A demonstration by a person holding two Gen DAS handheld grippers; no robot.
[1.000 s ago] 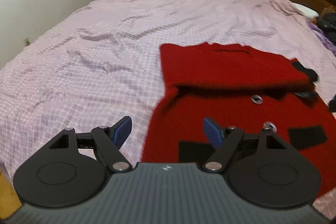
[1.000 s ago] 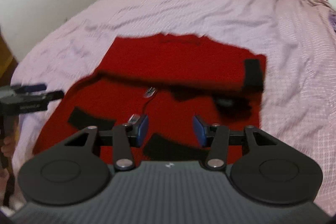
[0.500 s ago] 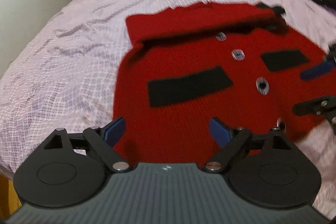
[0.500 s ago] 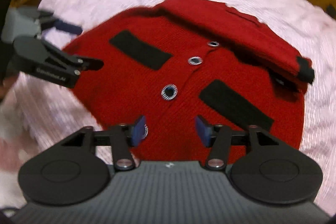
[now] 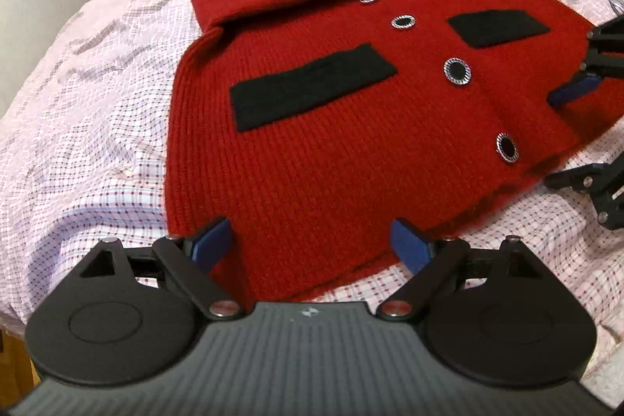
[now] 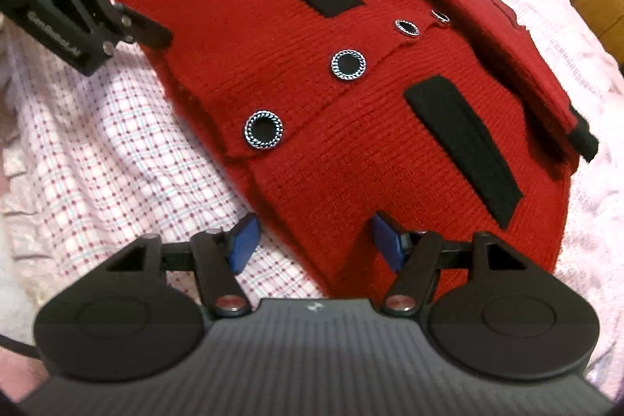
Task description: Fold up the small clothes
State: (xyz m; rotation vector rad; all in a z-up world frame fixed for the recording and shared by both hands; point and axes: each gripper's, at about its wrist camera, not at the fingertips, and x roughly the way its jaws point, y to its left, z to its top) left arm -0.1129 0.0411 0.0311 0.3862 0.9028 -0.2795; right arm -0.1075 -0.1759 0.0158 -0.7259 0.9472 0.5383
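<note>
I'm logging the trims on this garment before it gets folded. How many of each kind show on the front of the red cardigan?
On the red cardigan:
Round buttons: 4
Black pocket strips: 2
Total: 6

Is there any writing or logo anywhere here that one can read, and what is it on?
Small white logo mark, no letters: on the grey body of each hand-held gripper, left and right.
White lettering on the left hand-held gripper's black arm, seen from the right wrist: too blurred to read.
Red cardigan, its buttons and the checked bedsheet: no text.
</note>
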